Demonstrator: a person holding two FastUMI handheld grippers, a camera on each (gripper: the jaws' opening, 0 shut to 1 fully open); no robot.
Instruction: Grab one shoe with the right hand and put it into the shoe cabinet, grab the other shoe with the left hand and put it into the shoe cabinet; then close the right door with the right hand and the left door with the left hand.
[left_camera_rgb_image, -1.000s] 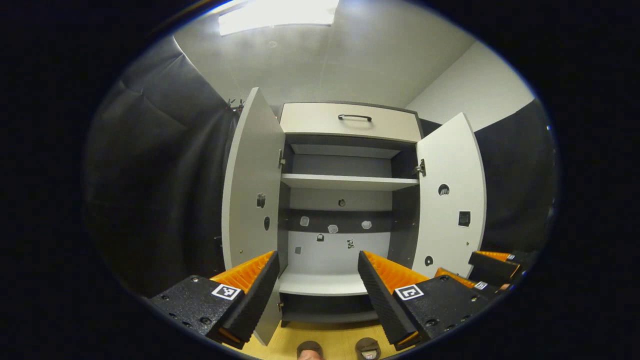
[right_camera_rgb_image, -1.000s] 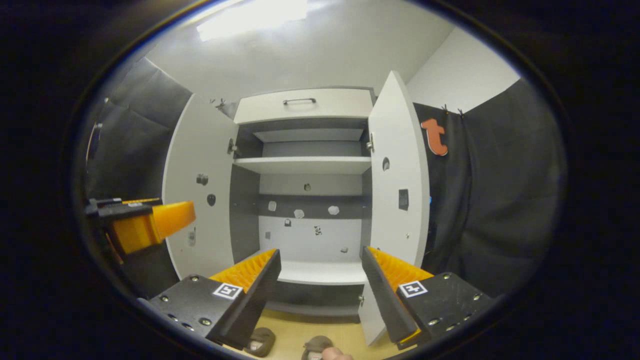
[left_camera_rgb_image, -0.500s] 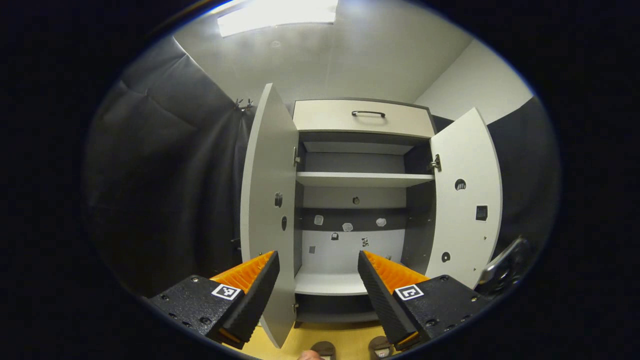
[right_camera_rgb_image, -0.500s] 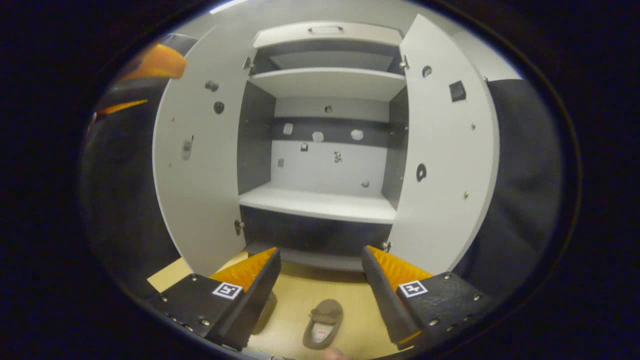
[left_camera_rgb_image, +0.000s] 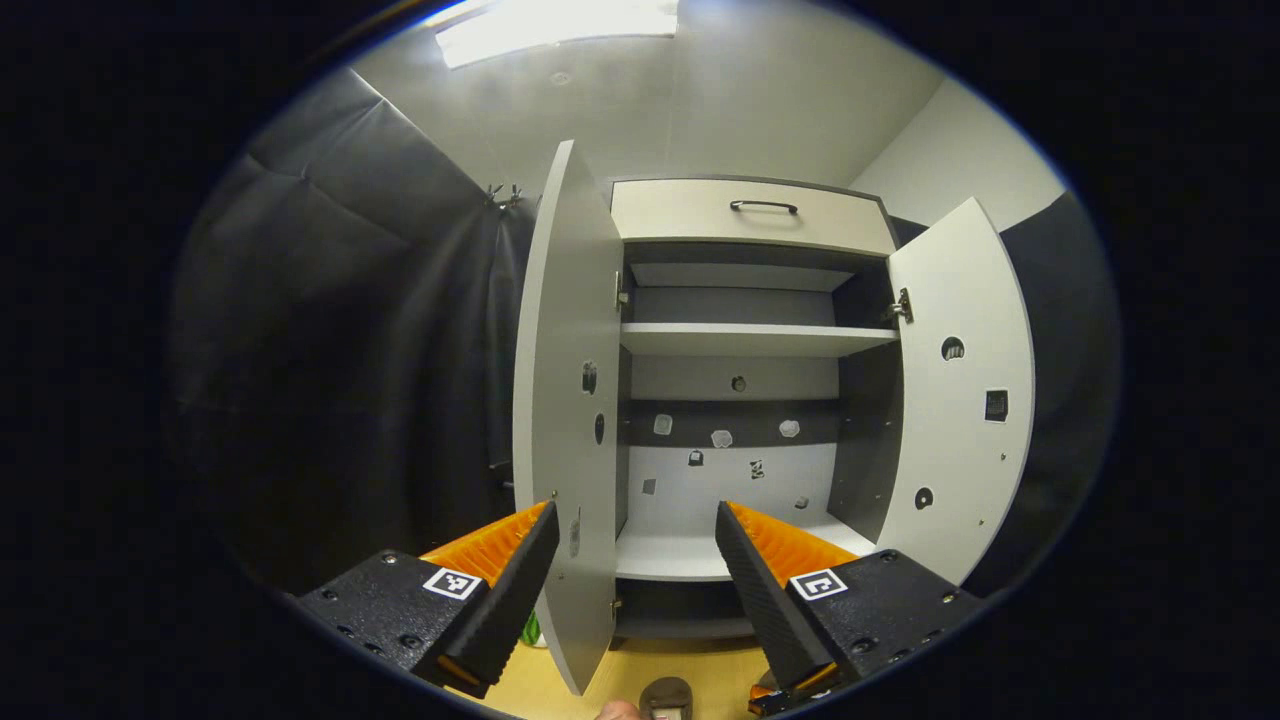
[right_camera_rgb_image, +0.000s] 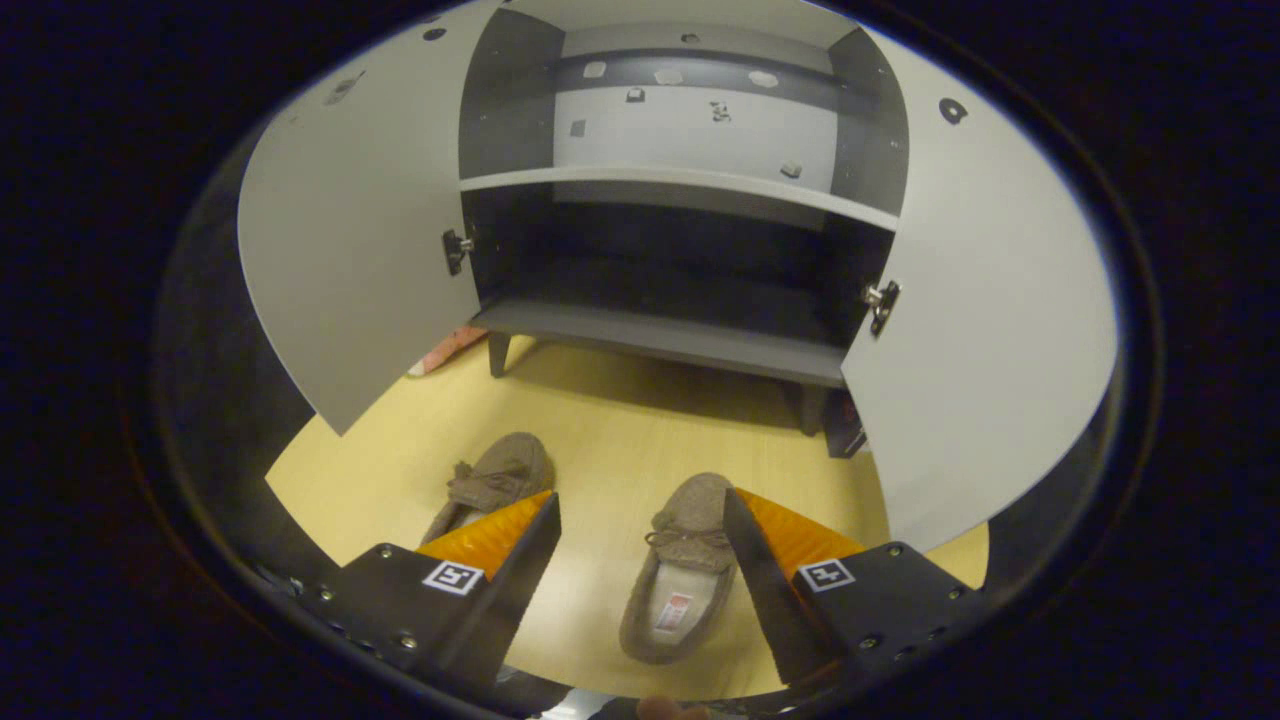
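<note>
Right gripper (right_camera_rgb_image: 640, 560) has tipped down from the white two-door shoe cabinet (right_camera_rgb_image: 680, 340) to the floor; fingers spread, empty, over the right brown suede moccasin (right_camera_rgb_image: 680, 570). Its twin (right_camera_rgb_image: 490, 480) lies alongside. Left gripper (left_camera_rgb_image: 635, 570) released, waiting. Grasp is next.

We are looking into a staged recording booth, not a lived-in home: black cloth (left_camera_rgb_image: 330, 330) is draping the walls around a pale shoe cabinet (left_camera_rgb_image: 750, 215), which is standing open on a bare yellow wooden floor (right_camera_rgb_image: 600, 420) under a ceiling light panel (left_camera_rgb_image: 560, 20).
</note>
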